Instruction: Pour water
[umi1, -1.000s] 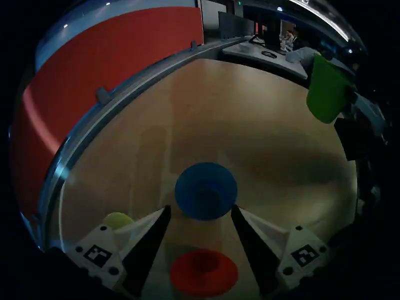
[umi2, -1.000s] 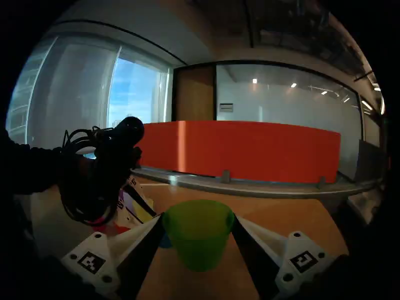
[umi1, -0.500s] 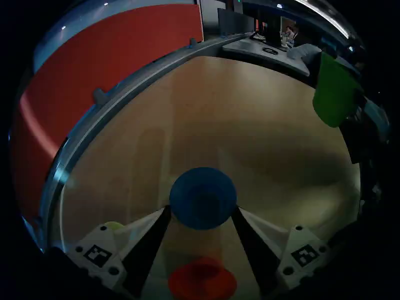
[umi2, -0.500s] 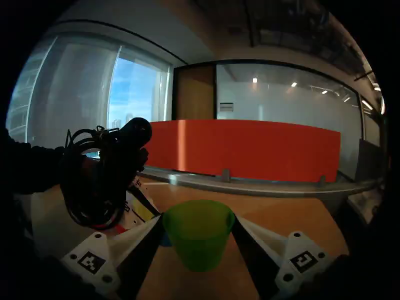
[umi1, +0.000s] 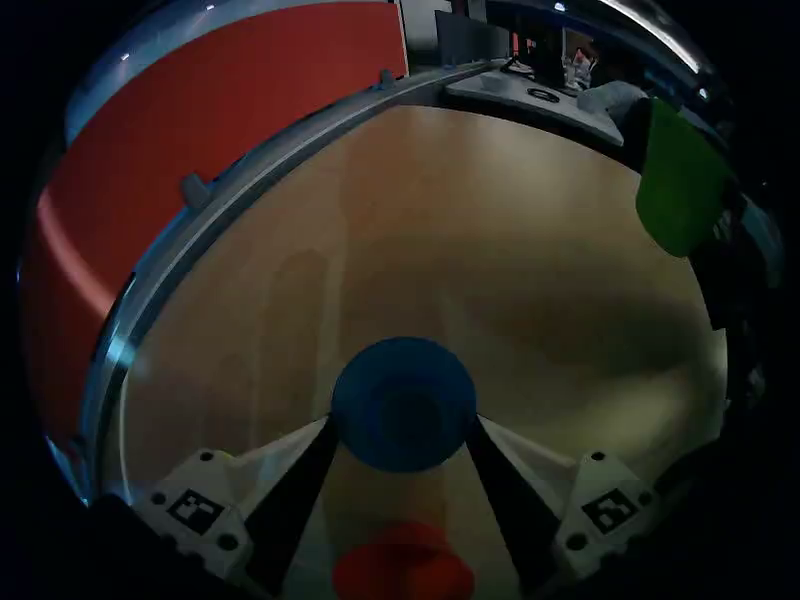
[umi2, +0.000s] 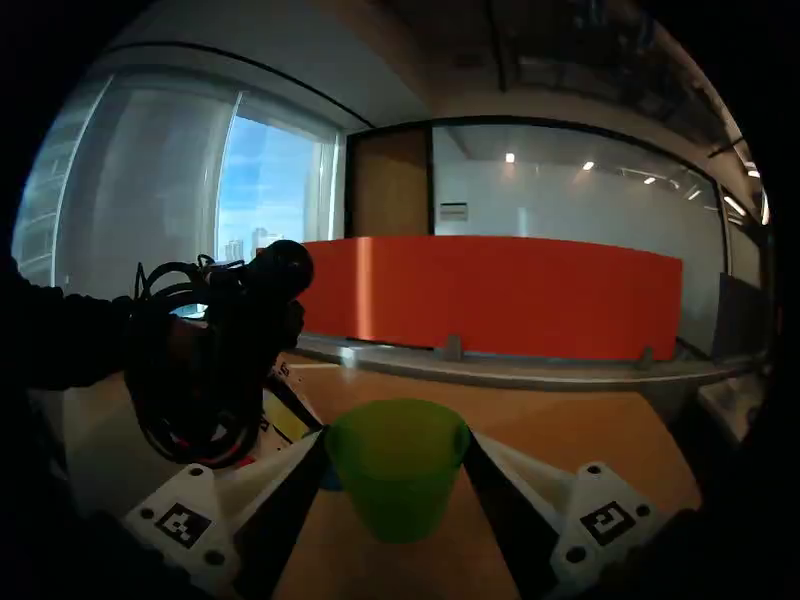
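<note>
Since it looks thin plastic, green cup (umi2: 397, 480): likely light, slick, squashable; grip mid-wall gently.
Right gripper (umi2: 396, 432): clamped on it, above table (umi2: 560, 440).
Left gripper (umi1: 402, 420): flanks blue cup (umi1: 404, 395); pressing unclear.

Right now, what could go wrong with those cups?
The green cup in the right gripper is far from the blue cup; tipping it now would likely spill any water on the table. The left gripper, jaws open round the blue cup, might nudge it over. The red cup sits close and could get bumped.
</note>
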